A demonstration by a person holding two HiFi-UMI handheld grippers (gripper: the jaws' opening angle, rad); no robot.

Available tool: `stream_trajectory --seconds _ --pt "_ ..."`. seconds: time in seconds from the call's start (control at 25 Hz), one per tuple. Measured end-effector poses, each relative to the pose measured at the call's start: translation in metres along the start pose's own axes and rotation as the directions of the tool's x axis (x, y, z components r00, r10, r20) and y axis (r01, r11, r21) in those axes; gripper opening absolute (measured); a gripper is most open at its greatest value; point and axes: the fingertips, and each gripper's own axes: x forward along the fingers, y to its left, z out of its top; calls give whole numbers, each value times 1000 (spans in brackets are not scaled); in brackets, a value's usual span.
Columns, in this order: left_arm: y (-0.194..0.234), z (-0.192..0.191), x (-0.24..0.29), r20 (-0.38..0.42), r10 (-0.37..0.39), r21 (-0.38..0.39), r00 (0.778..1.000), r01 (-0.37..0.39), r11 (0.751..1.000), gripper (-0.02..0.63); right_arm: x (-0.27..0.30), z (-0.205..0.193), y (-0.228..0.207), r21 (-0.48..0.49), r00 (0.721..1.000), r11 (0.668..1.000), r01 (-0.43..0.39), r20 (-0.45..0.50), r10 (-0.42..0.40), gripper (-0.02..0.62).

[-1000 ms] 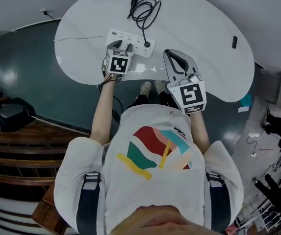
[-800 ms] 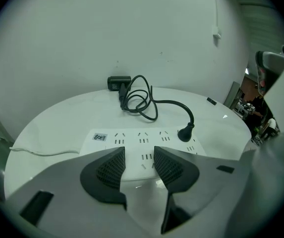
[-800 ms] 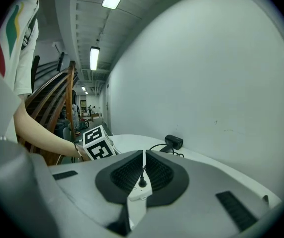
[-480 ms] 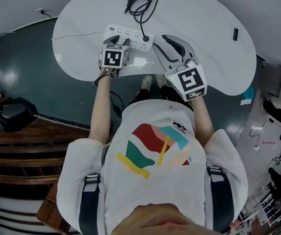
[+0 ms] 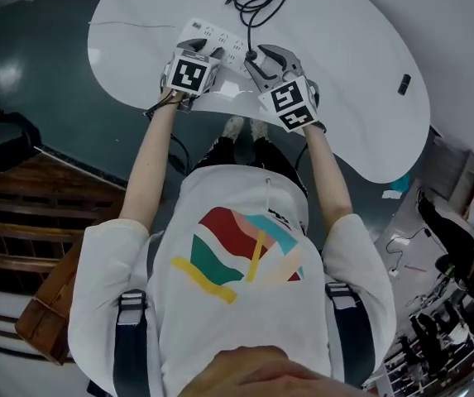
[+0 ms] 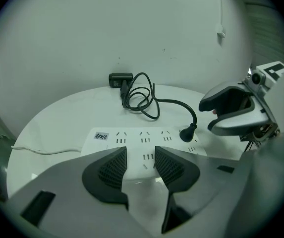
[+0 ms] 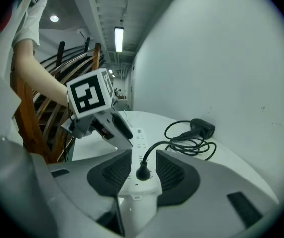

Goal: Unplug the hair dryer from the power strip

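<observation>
Right tongs (image 7: 143, 153) (jaws just opening) straddle the plug (image 7: 142, 173).

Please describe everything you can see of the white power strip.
The power strip is a long white plastic-looking bar with rows of sockets and a small label at one end. It lies flat on the white table. One black plug sits in a socket at the opposite end; a thin white cord leaves the label end.

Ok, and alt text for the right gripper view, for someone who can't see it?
The right gripper, jaws just opened, flanks a black plug still seated in a white power strip, without pressing it. Its cord loops to a hair dryer on the white table; at left the left gripper, jaws also just opening, is over the strip.
</observation>
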Motion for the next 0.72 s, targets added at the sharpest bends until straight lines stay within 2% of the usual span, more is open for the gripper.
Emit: stream_trajectory --seconds 0.24,0.72 --pt "4 3 3 -10 9 -1 1000 -9 1000 175 32 -20 4 -22 997 998 -59 -55 58 156" --pt "5 5 4 -10 9 2 1000 -9 1000 175 45 -23 -1 36 999 999 -33 -33 34 95"
